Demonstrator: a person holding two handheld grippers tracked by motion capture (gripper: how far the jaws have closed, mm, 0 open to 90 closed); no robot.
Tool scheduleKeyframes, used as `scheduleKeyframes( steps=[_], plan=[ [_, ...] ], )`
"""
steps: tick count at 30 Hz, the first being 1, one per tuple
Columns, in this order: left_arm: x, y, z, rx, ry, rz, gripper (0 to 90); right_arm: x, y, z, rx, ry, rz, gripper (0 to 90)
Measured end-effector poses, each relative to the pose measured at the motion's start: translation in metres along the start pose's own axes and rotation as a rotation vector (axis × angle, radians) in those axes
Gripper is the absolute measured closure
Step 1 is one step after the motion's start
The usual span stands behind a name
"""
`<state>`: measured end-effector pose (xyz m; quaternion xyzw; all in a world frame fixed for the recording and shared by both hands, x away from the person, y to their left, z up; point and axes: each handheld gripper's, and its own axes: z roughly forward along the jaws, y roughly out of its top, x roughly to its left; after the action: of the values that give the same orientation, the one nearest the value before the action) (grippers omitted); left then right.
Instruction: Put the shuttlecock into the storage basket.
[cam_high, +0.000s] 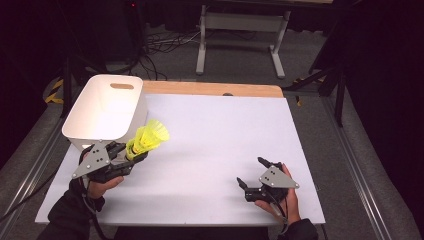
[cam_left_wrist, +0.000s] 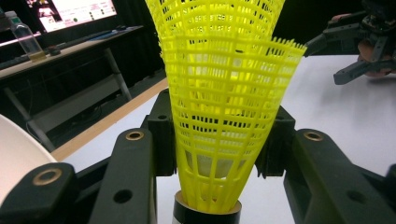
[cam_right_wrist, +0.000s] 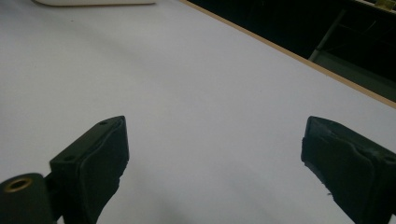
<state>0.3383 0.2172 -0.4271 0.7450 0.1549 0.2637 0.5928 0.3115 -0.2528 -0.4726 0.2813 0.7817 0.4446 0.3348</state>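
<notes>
A yellow plastic shuttlecock (cam_high: 150, 136), which looks like two nested together, sticks up and to the right out of my left gripper (cam_high: 136, 152), just in front of the white bin (cam_high: 114, 76). In the left gripper view its mesh skirt (cam_left_wrist: 224, 93) rises between the black jaws, and my left gripper (cam_left_wrist: 217, 140) is shut on its lower part, above the dark cork base. My right gripper (cam_high: 250, 171) rests low over the white table (cam_high: 215, 145) at the front right. Its jaws stand wide apart, and my right gripper (cam_right_wrist: 215, 144) has only bare table between them.
The bin stands at the table's back left corner; its wall (cam_left_wrist: 14, 149) is close beside the left gripper. A wooden strip (cam_high: 210, 89) runs along the far edge. Behind the table are a table frame and cables on the floor. The other hand's gripper (cam_left_wrist: 364, 42) shows far off.
</notes>
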Motion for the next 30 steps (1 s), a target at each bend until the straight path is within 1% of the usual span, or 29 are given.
scheduleKeyframes(
  steps=[2, 6, 10, 13, 14, 17, 20, 25, 26, 29, 30],
  plan=[
    [0.001, 0.0, -0.002, -0.011, 0.009, -0.008, 58.7, 0.0, 0.0, 0.0, -0.006, -0.013, 0.003, 8.4],
    [0.004, 0.0, -0.005, -0.018, 0.022, -0.012, 58.7, -0.001, 0.0, 0.0, -0.003, -0.025, 0.004, 8.7],
    [0.006, 0.001, -0.007, -0.023, 0.027, -0.015, 58.7, -0.001, 0.0, 0.0, -0.003, -0.024, 0.002, 8.7],
    [0.007, 0.002, -0.009, -0.027, 0.031, -0.019, 58.6, -0.001, 0.0, -0.001, -0.009, -0.012, 0.008, 8.7],
    [0.007, 0.002, -0.01, -0.026, 0.037, -0.019, 58.6, -0.001, 0.001, -0.001, -0.01, -0.016, 0.004, 8.7],
    [0.008, 0.003, -0.012, -0.037, 0.042, -0.022, 58.7, -0.001, 0.001, -0.001, -0.009, -0.016, 0.003, 8.8],
    [0.009, 0.003, -0.014, -0.037, 0.048, -0.022, 58.7, -0.002, 0.001, -0.001, -0.007, -0.017, 0.0, 8.7],
    [0.011, 0.004, -0.017, -0.048, 0.055, -0.032, 58.7, -0.002, 0.001, -0.002, -0.011, -0.019, 0.006, 8.9],
    [0.012, 0.005, -0.018, -0.045, 0.062, -0.027, 58.7, -0.003, 0.001, -0.002, -0.01, -0.02, 0.009, 8.9],
    [0.013, 0.006, -0.02, -0.05, 0.064, -0.034, 58.6, -0.002, 0.001, -0.001, -0.009, -0.018, 0.004, 8.9],
    [0.015, 0.006, -0.021, -0.045, 0.071, -0.033, 58.6, -0.002, 0.001, -0.001, -0.009, -0.018, 0.006, 8.9]
  ],
)
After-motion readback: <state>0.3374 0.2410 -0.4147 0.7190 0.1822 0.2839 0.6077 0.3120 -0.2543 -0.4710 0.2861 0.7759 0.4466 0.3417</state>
